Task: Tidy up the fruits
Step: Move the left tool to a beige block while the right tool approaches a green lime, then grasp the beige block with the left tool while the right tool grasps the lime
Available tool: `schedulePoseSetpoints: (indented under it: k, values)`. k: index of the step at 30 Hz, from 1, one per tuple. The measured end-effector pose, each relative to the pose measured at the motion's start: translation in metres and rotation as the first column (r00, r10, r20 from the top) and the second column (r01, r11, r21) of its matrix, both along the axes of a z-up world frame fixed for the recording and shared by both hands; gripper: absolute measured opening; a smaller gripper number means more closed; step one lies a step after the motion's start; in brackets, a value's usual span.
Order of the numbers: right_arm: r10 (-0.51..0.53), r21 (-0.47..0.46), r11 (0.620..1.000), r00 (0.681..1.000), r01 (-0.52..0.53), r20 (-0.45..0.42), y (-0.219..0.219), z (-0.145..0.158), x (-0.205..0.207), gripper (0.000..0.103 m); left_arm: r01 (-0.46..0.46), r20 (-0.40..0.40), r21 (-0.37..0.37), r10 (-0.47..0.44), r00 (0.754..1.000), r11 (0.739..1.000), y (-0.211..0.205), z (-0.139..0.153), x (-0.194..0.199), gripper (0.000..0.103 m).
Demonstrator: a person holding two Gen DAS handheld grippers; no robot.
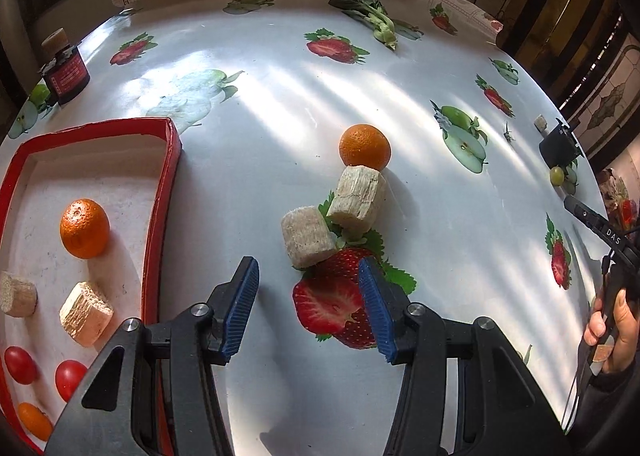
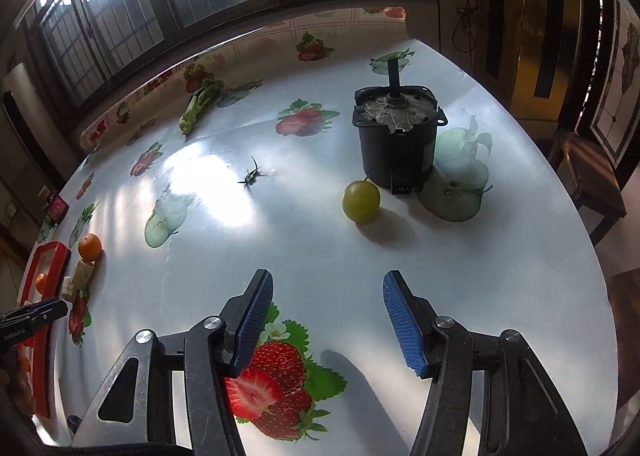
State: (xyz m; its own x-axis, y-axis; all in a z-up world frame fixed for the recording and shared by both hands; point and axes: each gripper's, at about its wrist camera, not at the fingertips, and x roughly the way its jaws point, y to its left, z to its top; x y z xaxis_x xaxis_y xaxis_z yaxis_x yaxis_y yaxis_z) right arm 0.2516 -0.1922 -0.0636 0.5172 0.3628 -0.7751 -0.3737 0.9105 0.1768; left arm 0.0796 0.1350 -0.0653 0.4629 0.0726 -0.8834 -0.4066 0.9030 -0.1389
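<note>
Glossy fruit-print oilcloth is spread over the bench, with barred windows behind, so printed strawberries have to be told apart from the real stuff.

Left claw is held parted with nothing between the pads, tilted down over a printed strawberry. Just ahead, two pale fibrous chunks are lying against each other, with a loose orange touching the farther one, probably the next pickup. Off to the side sits the red-rimmed tray, where an orange, two more chunks, small tomatoes and another small orange fruit are already collected.

Right claw is also held apart and empty, aimed toward a green grape resting just beside a black motor-like can. Looks like each claw is lined up on its own fruit, so the clearing can be split between both sides.
</note>
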Motion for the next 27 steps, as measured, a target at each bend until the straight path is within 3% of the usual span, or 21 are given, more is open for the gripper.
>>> schedulePoseSetpoints:
  k: [5, 8, 10, 12, 13, 15, 27]
  values:
    - [-0.072, -0.021, 0.997, 0.997, 0.072, 0.003, -0.003, -0.010, 0.034, 0.059, 0.014, 0.022, 0.027, -0.015, 1.000, 1.000, 0.001, -0.003, 0.008, 0.050]
    - [-0.081, -0.030, 0.996, 0.997, 0.081, 0.016, 0.002, -0.013, 0.047, 0.059, 0.026, 0.035, 0.042, -0.027, 0.999, 0.999, 0.001, -0.003, 0.010, 0.041]
    - [-0.070, -0.039, 0.997, 0.997, 0.071, 0.024, 0.009, -0.014, 0.052, 0.057, 0.033, 0.042, 0.047, -0.035, 0.999, 0.998, 0.001, -0.003, 0.010, 0.027]
    - [-0.058, -0.068, 0.996, 0.997, 0.061, 0.047, 0.017, -0.015, 0.053, 0.053, 0.035, 0.052, 0.033, -0.037, 0.998, 0.999, 0.003, -0.003, 0.008, 0.027]
    - [-0.051, -0.086, 0.995, 0.997, 0.056, 0.054, 0.021, -0.015, 0.052, 0.041, 0.036, 0.056, 0.027, -0.038, 0.998, 0.999, 0.003, -0.003, 0.007, 0.027]
    - [-0.032, -0.079, 0.996, 0.998, 0.036, 0.053, 0.024, -0.015, 0.049, 0.025, 0.039, 0.061, 0.017, -0.040, 0.997, 0.999, 0.003, -0.002, 0.005, 0.027]
    - [0.134, 0.045, 0.990, 0.991, -0.135, 0.021, 0.051, 0.004, -0.030, 0.025, 0.043, 0.138, -0.009, -0.042, 0.990, 0.999, -0.001, 0.024, -0.032, 0.026]
